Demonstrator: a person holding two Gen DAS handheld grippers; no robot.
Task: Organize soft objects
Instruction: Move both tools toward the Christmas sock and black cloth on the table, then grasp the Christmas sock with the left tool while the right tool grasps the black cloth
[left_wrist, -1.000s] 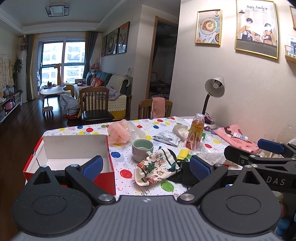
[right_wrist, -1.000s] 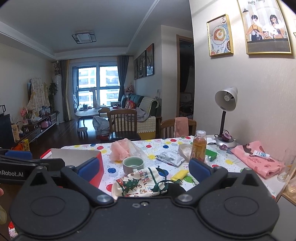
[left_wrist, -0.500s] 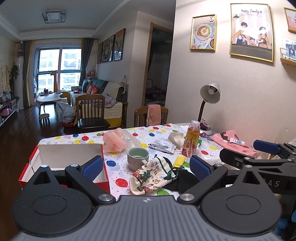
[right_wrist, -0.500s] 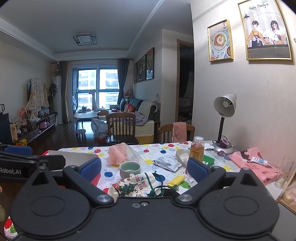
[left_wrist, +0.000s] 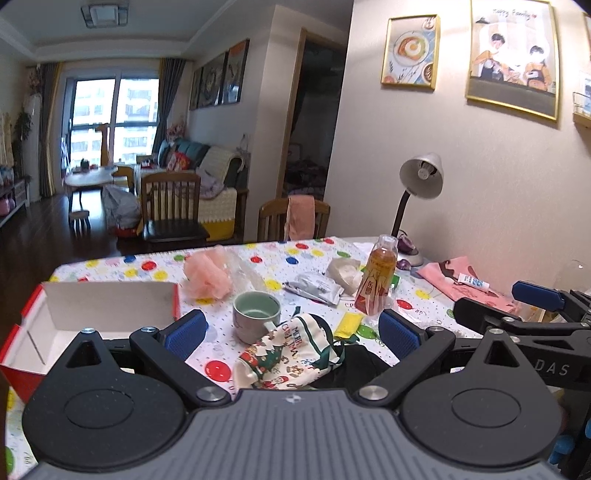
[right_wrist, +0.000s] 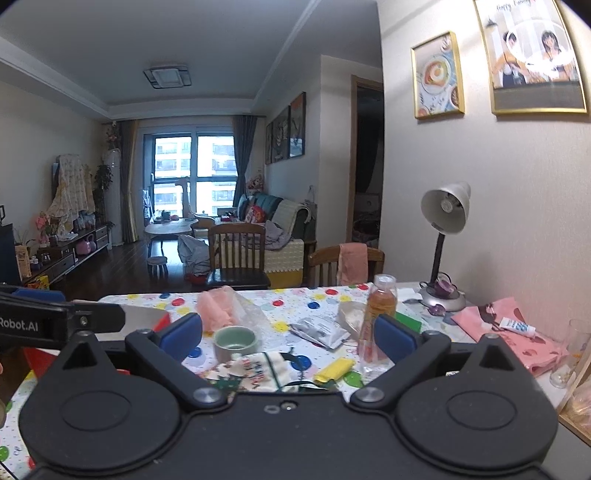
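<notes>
A Christmas-print cloth bag lies on the dotted tablecloth just ahead of my left gripper, beside a dark cloth. The bag also shows in the right wrist view. A pink mesh puff lies farther back. A pink garment lies at the right by the wall. An open red box with a white inside stands at the left. My right gripper is held above the table's near edge. Both grippers are open and empty.
A green-lined mug, a tea bottle, a silver packet, a yellow packet and a desk lamp stand on the table. A glass is at the right edge. Chairs stand behind the table.
Both grippers have risen and pulled back a little, so the table objects sit lower and smaller in view. Nothing was grasped or moved.
</notes>
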